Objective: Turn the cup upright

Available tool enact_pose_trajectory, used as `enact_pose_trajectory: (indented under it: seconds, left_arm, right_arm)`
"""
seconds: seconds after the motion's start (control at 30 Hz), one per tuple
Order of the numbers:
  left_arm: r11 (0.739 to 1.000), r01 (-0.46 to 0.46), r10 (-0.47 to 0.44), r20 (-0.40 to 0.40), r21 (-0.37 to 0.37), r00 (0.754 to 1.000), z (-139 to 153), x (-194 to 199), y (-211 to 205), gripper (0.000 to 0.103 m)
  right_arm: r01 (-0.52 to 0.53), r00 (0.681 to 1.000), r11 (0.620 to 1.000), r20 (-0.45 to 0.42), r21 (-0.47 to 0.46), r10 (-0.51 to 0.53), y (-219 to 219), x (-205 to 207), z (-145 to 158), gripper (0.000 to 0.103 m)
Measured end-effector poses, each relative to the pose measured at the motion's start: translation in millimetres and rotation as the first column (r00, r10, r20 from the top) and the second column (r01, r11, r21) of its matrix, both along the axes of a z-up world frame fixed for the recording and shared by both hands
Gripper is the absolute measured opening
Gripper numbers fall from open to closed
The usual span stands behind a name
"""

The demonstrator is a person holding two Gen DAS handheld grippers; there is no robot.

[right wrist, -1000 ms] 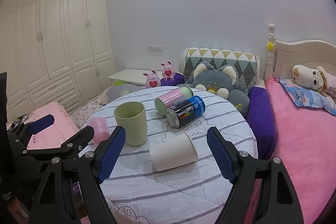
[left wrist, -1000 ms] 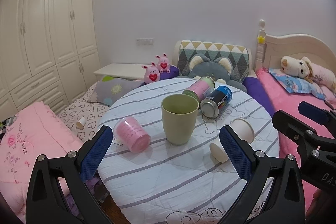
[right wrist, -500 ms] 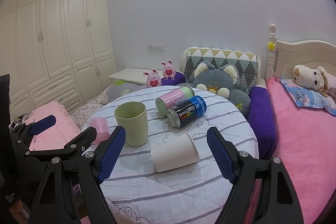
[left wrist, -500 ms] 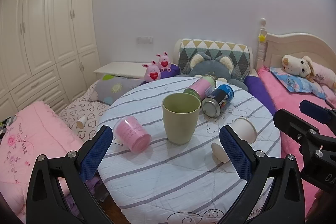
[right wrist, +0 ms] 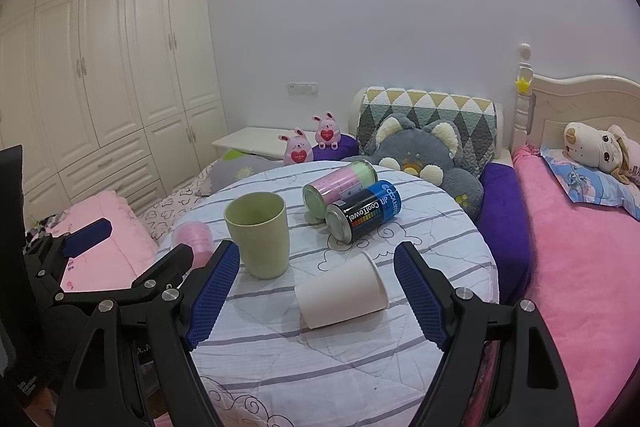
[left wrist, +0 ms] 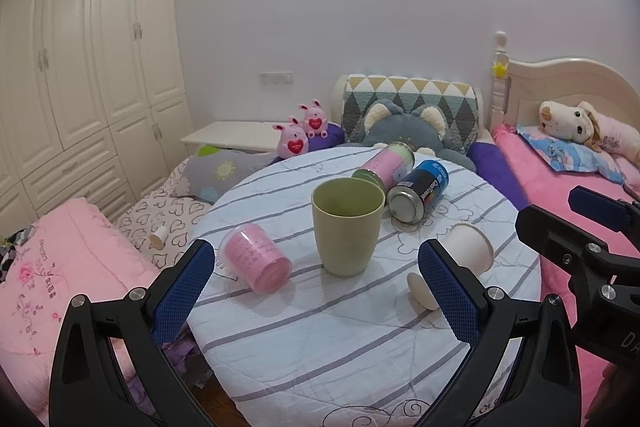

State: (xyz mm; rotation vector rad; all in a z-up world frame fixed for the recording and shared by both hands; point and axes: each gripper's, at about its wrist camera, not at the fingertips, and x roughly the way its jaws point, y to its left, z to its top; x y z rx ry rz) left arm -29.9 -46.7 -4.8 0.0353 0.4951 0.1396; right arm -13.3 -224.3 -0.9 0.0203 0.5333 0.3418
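Left tongs [left wrist: 316, 291]: spread wide, holding nothing, above the near edge of the counter [left wrist: 340, 343]. Right tongs [right wrist: 318, 289]: spread wide, holding nothing, with the white cup [right wrist: 342, 289] lying between the blue pads. This cup rests on its side, plain and tapered, its mouth toward the far right. Beyond it stands an upright green cup [right wrist: 259, 233]. A pink cup [left wrist: 256, 263] lies at the left. Two cans [right wrist: 352, 205] lie behind.
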Motion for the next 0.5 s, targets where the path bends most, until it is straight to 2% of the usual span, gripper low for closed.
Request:
enact_pose_trajectory:
  seconds: [0.5]
  left_arm:
    - [1.000, 0.003, -0.003, -0.003, 0.010, 1.000, -3.9, 1.4, -1.6, 0.103]
  right_arm:
    - [0.000, 1.000, 1.000, -0.020, -0.004, -0.001, 3.0, 3.9, -3.2, 0.081]
